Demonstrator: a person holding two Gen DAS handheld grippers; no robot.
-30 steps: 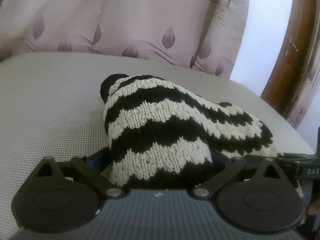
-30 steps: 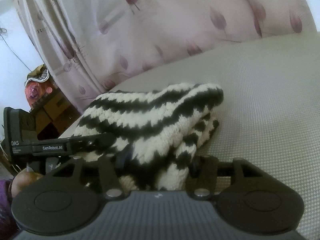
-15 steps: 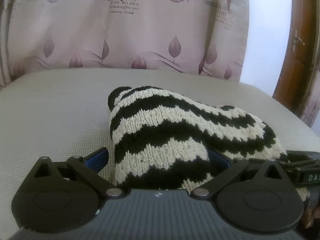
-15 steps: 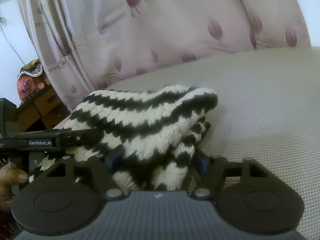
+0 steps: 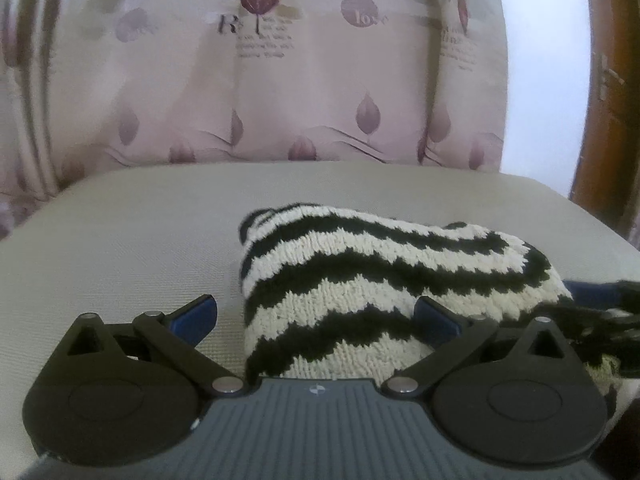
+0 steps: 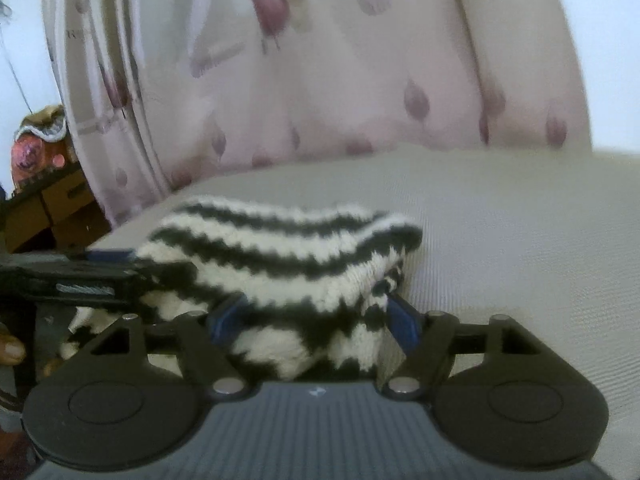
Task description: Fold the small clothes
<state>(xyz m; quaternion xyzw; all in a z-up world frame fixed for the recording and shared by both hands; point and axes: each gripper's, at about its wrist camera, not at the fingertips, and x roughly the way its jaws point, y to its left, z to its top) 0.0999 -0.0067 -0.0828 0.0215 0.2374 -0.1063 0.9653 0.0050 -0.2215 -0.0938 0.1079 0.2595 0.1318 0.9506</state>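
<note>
A black-and-cream striped knitted garment (image 5: 384, 276) lies bunched and folded on the beige cushion (image 5: 132, 248). My left gripper (image 5: 316, 318) is open; the near end of the garment lies between its blue pads, against the right pad, with a gap at the left pad (image 5: 196, 316). In the right wrist view the same garment (image 6: 280, 256) sits between my right gripper (image 6: 316, 316), whose blue pads stand apart at either side of the fold. The right gripper shows at the right of the left wrist view (image 5: 600, 300).
A pink curtain with leaf prints (image 5: 280, 80) hangs behind the cushion. A brown wooden door frame (image 5: 608, 100) stands at the right. Wooden furniture with a red ornament (image 6: 36, 184) is at the left in the right wrist view.
Both grippers have opened and let go of the garment, which has settled lower onto the cushion. Both cameras have tilted upward and drawn back a little.
</note>
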